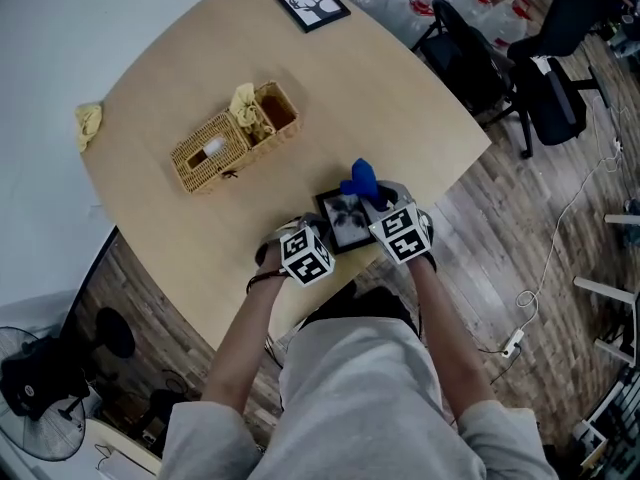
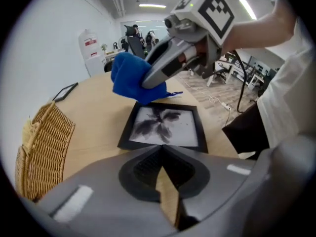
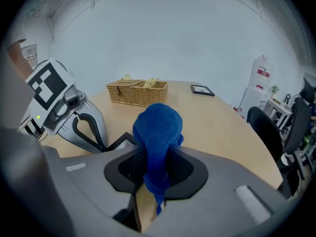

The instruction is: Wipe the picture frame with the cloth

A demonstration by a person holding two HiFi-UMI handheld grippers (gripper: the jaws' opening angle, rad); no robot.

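Observation:
A black picture frame [image 1: 345,218] holding a dark ink-flower print lies flat near the table's front edge; it also shows as the frame [image 2: 163,126] in the left gripper view. My right gripper [image 3: 157,157] is shut on a blue cloth [image 3: 159,127], and the cloth [image 1: 362,180] bunches over the frame's far right corner. My left gripper [image 2: 162,148] is shut with nothing in it, its tips just short of the frame's near edge. In the head view the left gripper [image 1: 305,253] and right gripper [image 1: 402,233] flank the frame.
A wicker basket [image 1: 235,138] with yellowish cloths stands mid-table. A second black frame [image 1: 312,5] lies at the far edge, and a yellow cloth [image 1: 88,120] lies at the left edge. Office chairs [image 1: 540,58] stand to the right beyond the table.

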